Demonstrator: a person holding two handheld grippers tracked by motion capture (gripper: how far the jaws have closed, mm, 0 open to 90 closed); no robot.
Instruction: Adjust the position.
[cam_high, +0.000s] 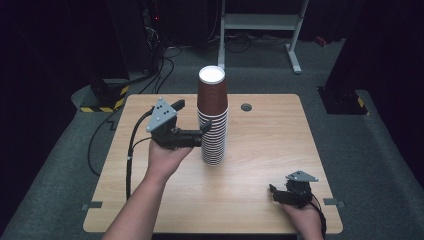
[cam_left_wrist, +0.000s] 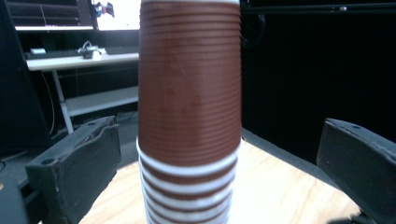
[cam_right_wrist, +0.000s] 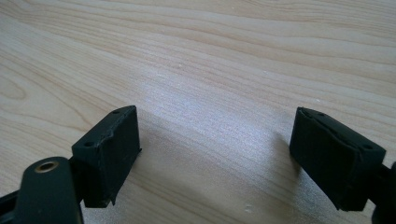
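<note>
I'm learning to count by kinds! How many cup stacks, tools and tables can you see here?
Stack of brown paper cups: 1
Black tools: 2, the left tool open beside the stack and the right tool open low over the table
Wooden table: 1
Total: 4

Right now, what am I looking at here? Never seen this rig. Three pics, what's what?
No robot: a person holds a two-jaw tool in each hand. The wide picture looks down from above the table. The other two come from cameras riding on each tool, looking along its black jaws. On the table stands a tall stack of brown cups. The left tool is open, its jaws either side of the stack but not gripping it. The right tool is open over bare wood, holding nothing.
</note>
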